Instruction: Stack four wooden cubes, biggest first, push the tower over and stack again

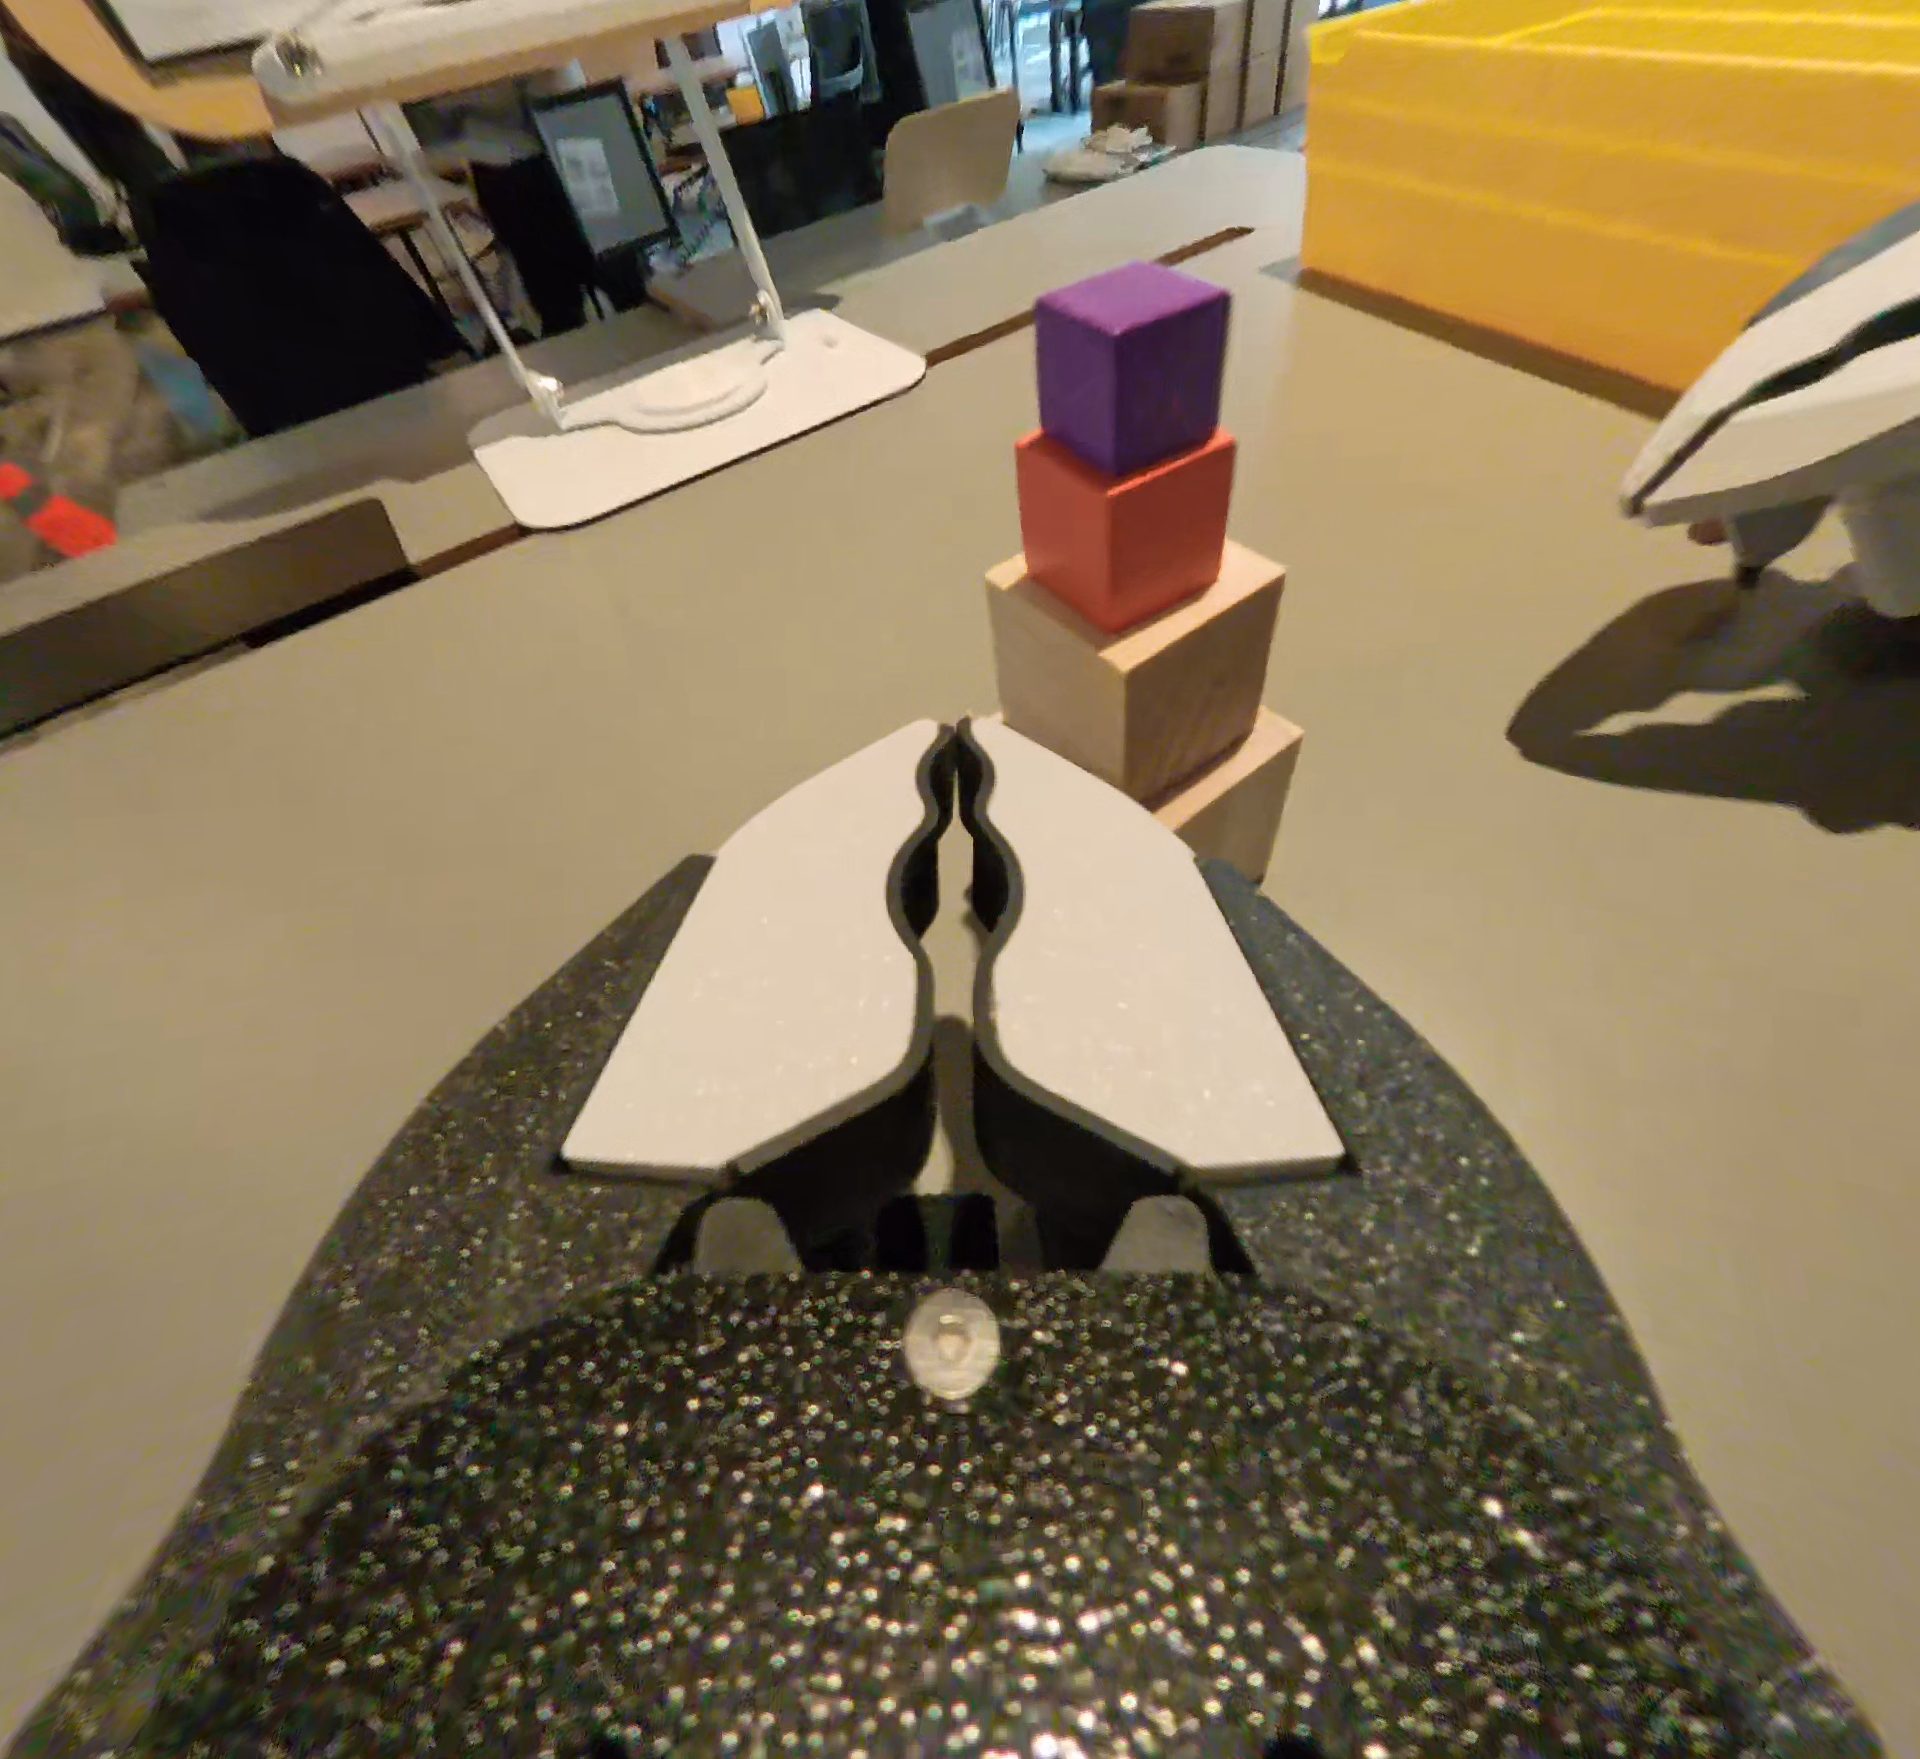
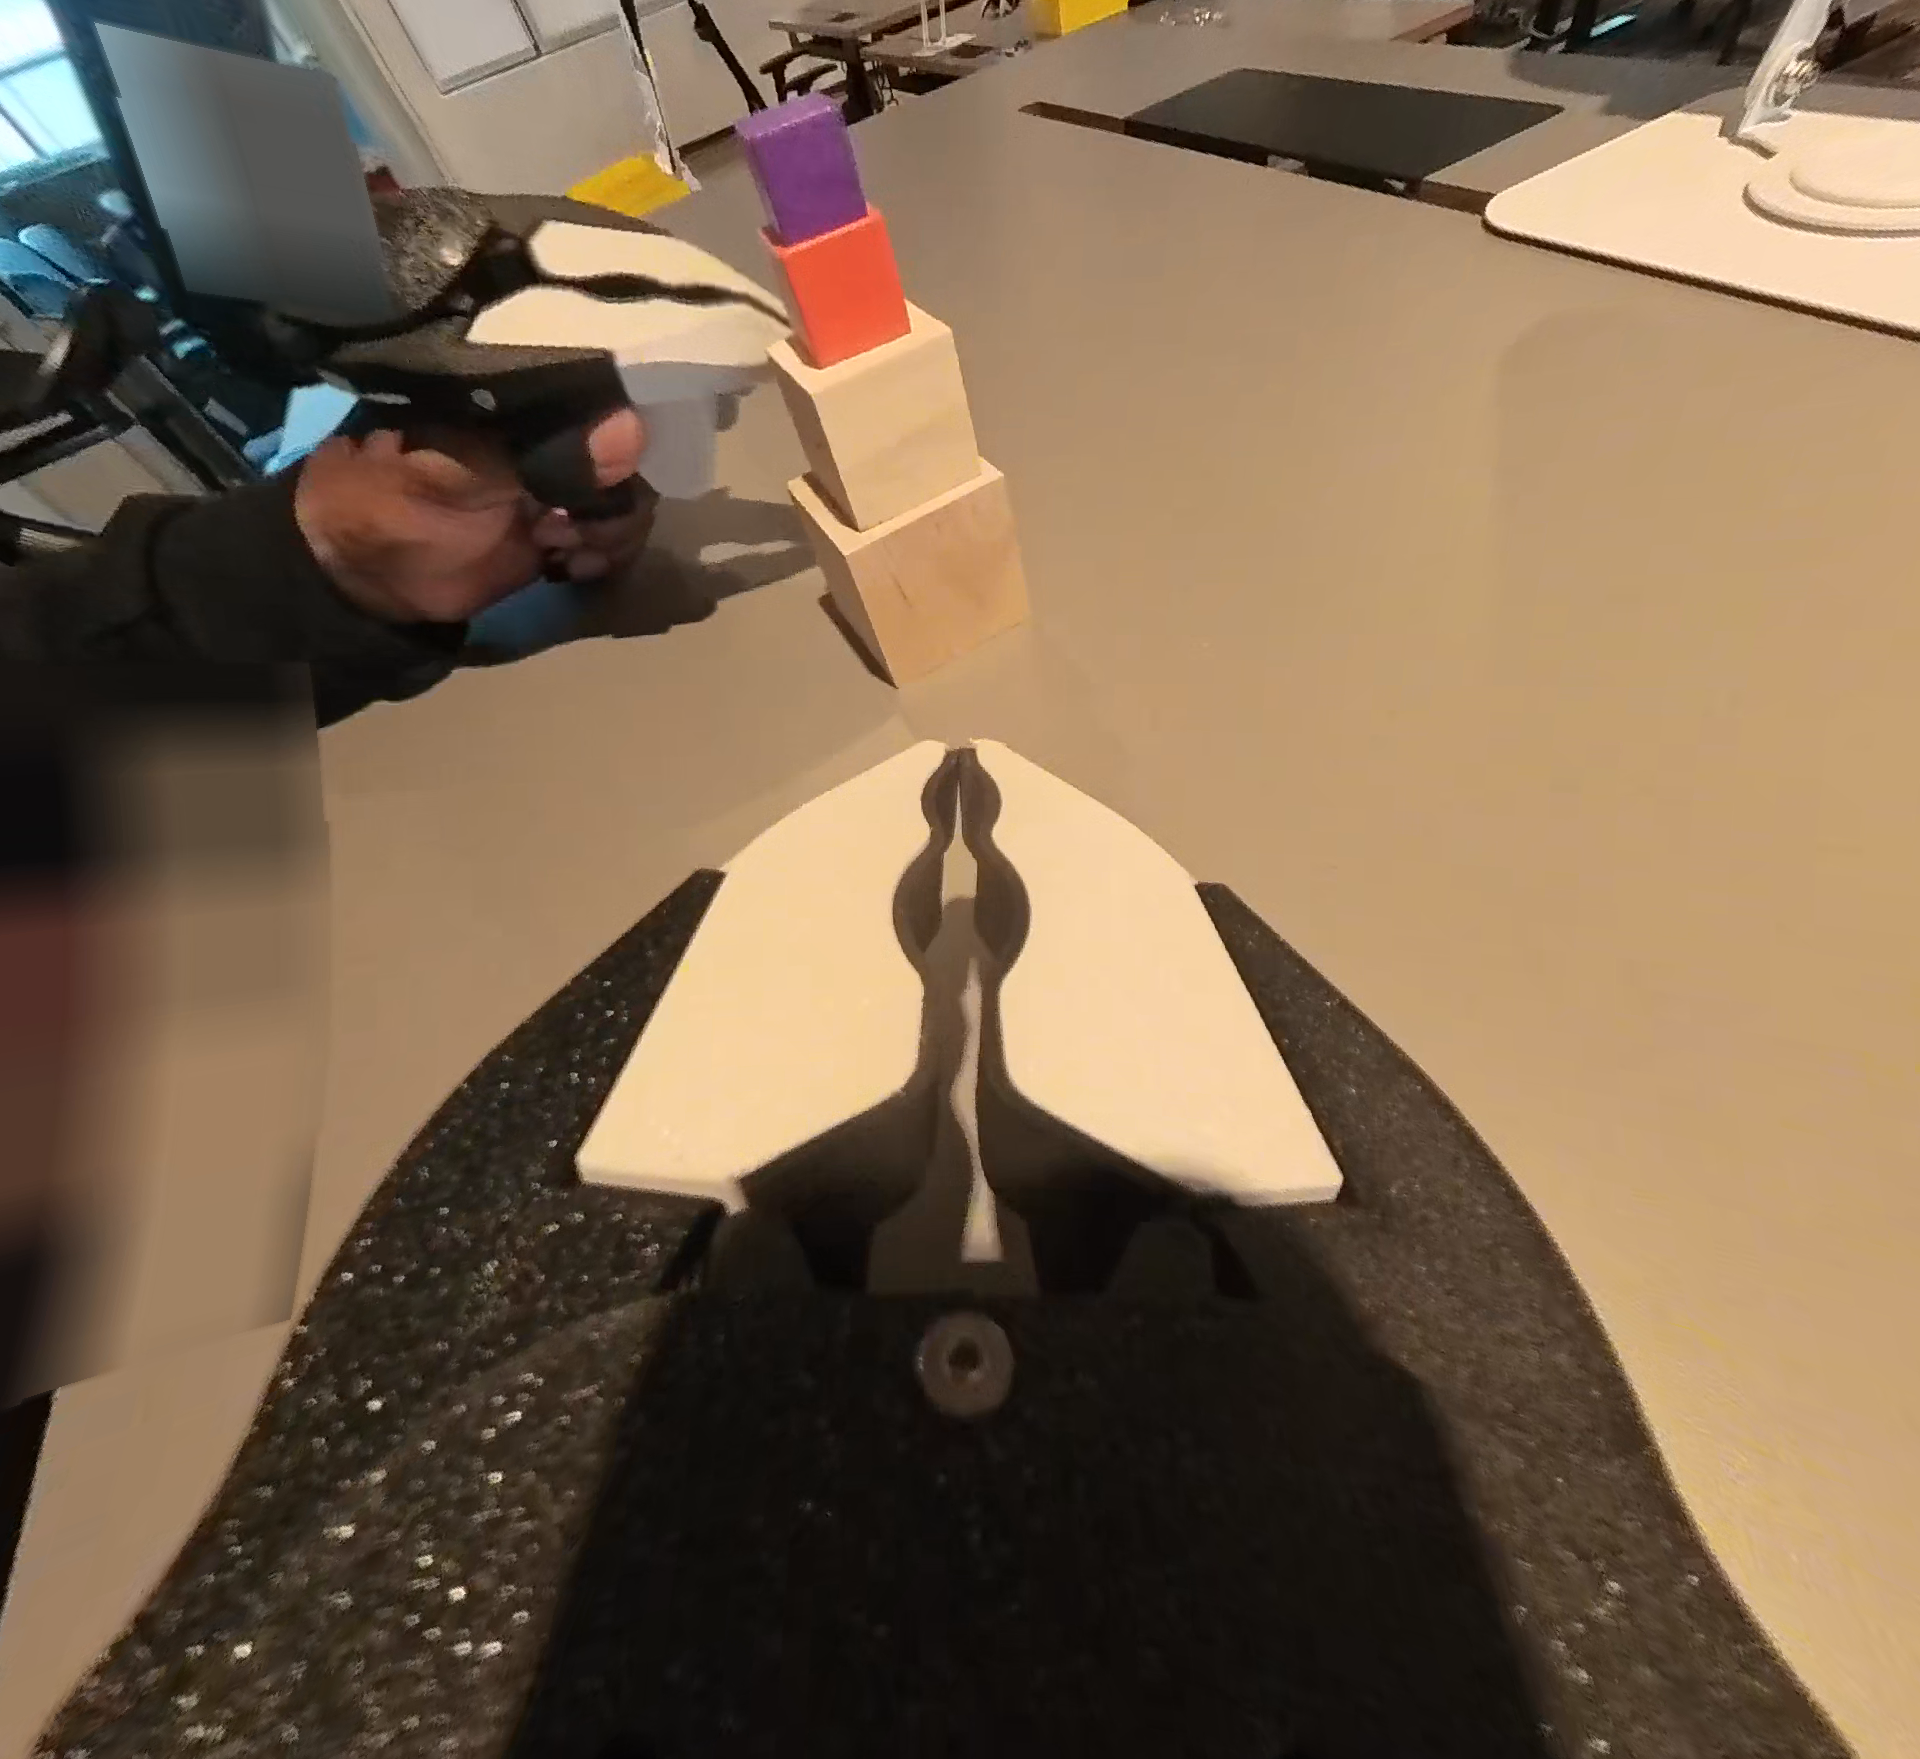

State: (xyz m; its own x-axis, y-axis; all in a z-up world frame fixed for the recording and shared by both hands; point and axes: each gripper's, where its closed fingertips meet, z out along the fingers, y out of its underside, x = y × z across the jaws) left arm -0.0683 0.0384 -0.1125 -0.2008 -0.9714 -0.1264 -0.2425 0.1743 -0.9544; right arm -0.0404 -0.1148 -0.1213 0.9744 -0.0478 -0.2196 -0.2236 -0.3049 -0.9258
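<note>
On the grey table (image 1: pixel 520 774), from the left, my left gripper (image 1: pixel 958 730), fingers pressed together and empty, sits beside the tower's pale middle cube (image 1: pixel 1132 660); whether it touches, I cannot tell. I push steadily sideways there to topple all four: base cube (image 2: pixel 925 577), red cube (image 1: pixel 1122 525), purple cube (image 1: pixel 1132 369). My right gripper (image 2: pixel 966 753), likewise closed, waits clear; the yellow bin (image 1: pixel 1558 151) stands well behind.
</note>
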